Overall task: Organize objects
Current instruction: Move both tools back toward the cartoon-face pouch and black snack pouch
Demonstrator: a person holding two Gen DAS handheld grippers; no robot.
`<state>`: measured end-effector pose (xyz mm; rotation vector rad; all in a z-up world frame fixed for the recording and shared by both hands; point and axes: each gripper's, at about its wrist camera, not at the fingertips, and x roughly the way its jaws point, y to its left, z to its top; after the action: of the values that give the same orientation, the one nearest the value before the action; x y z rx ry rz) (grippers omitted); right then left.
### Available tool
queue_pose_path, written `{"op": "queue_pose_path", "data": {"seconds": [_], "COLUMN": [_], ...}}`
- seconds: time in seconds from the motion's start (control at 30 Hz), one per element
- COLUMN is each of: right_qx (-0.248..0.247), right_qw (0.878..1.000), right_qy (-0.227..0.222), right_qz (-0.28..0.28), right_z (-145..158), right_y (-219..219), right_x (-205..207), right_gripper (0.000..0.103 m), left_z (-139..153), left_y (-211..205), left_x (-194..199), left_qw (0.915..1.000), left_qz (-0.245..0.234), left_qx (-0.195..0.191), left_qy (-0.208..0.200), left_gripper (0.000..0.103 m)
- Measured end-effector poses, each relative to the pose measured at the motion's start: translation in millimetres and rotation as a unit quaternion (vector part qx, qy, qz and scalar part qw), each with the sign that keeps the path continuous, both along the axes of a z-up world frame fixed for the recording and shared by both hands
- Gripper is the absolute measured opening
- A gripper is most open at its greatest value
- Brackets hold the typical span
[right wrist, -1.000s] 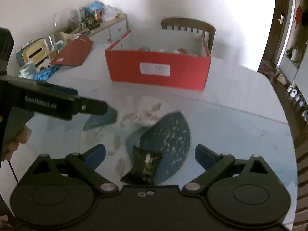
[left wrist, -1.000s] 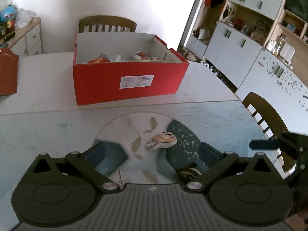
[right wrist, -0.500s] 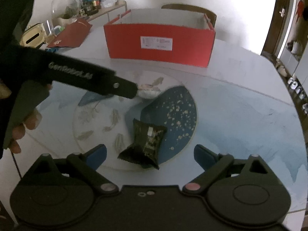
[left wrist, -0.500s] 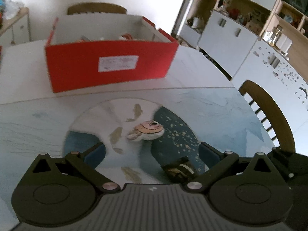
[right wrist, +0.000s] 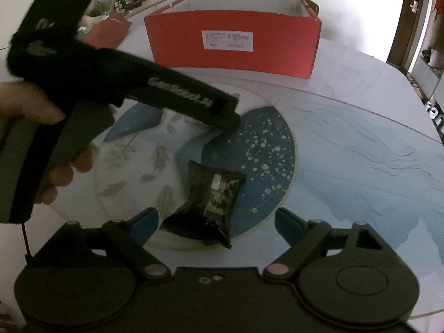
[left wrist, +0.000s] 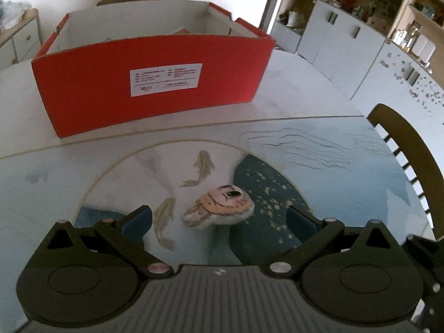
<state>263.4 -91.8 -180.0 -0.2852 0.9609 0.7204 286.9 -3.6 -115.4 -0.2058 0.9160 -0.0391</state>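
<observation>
The left gripper [left wrist: 219, 222] has its jaws spread wide around a painted shell [left wrist: 222, 205] lying at lower centre of its view, not touching it. The right gripper [right wrist: 215, 222] is likewise wide open, with a dark snack packet [right wrist: 211, 199] lying between its fingers on the round mat [right wrist: 277, 149]. The red box [left wrist: 149, 83] stands in the upper half of both views.

Both wrist views look low and close across the table [left wrist: 305, 88] toward the shared red box [left wrist: 155, 83].
</observation>
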Motion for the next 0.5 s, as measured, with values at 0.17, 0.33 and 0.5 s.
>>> {"op": "queue_pose_path", "data": {"seconds": [0.17,0.33,0.5], "right_qx": [-0.004,-0.008,-0.015], "right_qw": [1.000,1.000,1.000], "right_qy": [0.005,0.008,0.008], "right_qz": [0.012,0.020,0.023], "right_z": [-6,-11,-15], "right_y": [4,8,12], "right_x": [1,1,3], "right_gripper": [0.088,0.086,0.084], "left_z": [-10,-17,-19], "left_y": [1,2,1], "left_x": [15,24,30], "left_qw": [0.9999,0.9997,0.9997], "left_qz": [0.009,0.014,0.016], "left_qx": [-0.005,-0.003,0.008], "left_qy": [0.009,0.019,0.016], "left_gripper": [0.103,0.103,0.103]}}
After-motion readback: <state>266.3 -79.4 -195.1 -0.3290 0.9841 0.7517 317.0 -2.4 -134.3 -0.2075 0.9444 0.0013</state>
